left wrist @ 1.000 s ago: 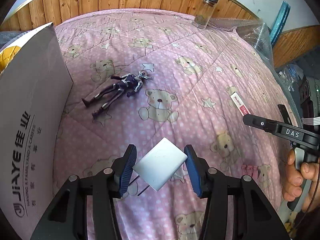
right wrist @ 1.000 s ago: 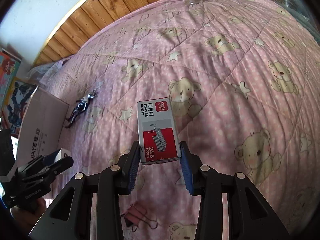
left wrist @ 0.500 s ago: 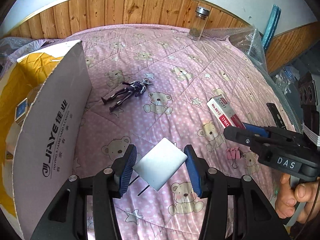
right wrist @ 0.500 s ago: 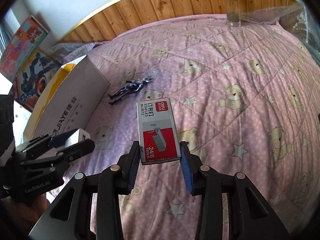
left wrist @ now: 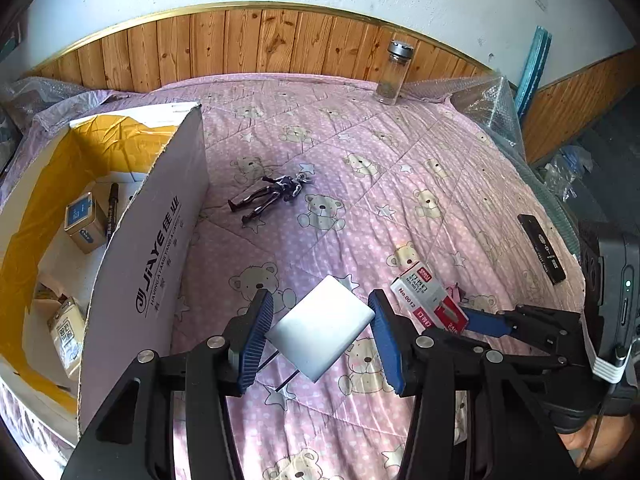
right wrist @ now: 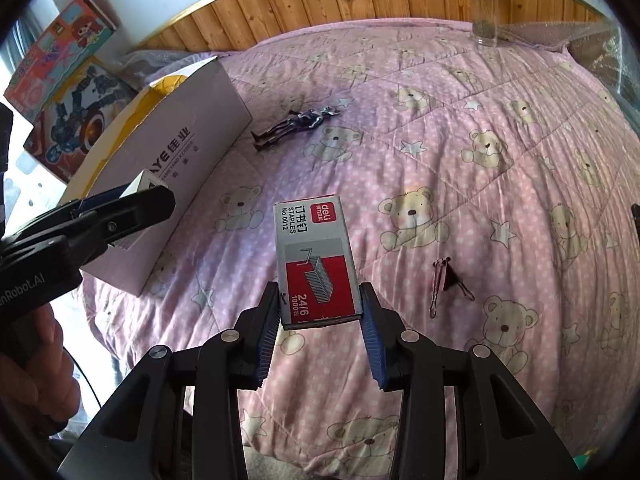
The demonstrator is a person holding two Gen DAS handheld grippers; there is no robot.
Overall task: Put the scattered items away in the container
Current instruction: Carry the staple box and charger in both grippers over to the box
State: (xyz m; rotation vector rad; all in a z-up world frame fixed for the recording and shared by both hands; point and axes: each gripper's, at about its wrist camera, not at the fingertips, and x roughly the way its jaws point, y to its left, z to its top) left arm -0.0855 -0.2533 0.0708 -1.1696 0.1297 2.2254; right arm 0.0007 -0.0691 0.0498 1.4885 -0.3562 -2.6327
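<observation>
Cardboard box (left wrist: 152, 248), white outside, yellow inside, sits open-topped at the left edge of the pink bear-print quilt (left wrist: 400, 168). Inside it: a small tin with a blue label (left wrist: 82, 222), a black marker (left wrist: 112, 206) just beside the tin, and a tan carton with a QR code (left wrist: 66, 334) nearer the camera. Other contents too blurred to name.

Left gripper (left wrist: 320, 330) is clamped on a flat white box (left wrist: 320, 328), held corner-on between the blue pads, above the quilt just right of the cardboard box wall. Right gripper (right wrist: 320, 322) is clamped on a staples box (right wrist: 316, 264), red and grey, held above the quilt to the right of the left gripper.

On the quilt: toy figure (left wrist: 272, 194) lying flat near the cardboard box's far corner, a binder clip (right wrist: 448, 280) right of the staples box, a black remote (left wrist: 540, 248) near the right edge. Glass jar (left wrist: 394, 72) stands upright at the far edge by the wood panelling.

Open quilt between the toy figure and the grippers; cardboard box top unobstructed.
</observation>
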